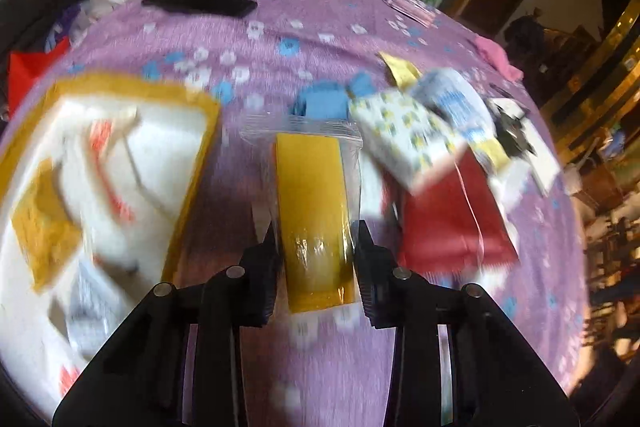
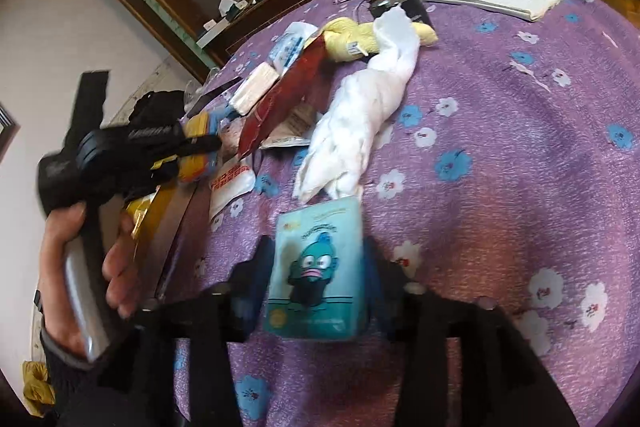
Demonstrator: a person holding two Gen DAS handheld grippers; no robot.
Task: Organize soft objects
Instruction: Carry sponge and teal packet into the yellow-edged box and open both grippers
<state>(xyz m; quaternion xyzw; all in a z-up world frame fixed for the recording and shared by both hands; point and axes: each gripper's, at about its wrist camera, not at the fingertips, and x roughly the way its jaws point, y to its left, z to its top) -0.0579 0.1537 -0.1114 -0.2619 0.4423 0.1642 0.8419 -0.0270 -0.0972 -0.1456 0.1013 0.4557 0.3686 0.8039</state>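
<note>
The left gripper (image 1: 316,259) clamped a yellow packet (image 1: 312,195) in clear wrap above the purple cloth (image 1: 320,27), beside a yellow-rimmed tray (image 1: 192,163). The right gripper's (image 2: 316,283) jaws flanked a teal tissue pack (image 2: 316,267), contact unclear. Beyond lay a white cloth (image 2: 352,131), red pouch (image 2: 280,103) and yellow towel (image 2: 352,39).

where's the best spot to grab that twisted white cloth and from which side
Take the twisted white cloth at its narrow, tightly wound part just below the yellow towel, coming from above with the claw across the twist. The lower end fans out wide and loose, so it would probably slip or bunch.
</note>
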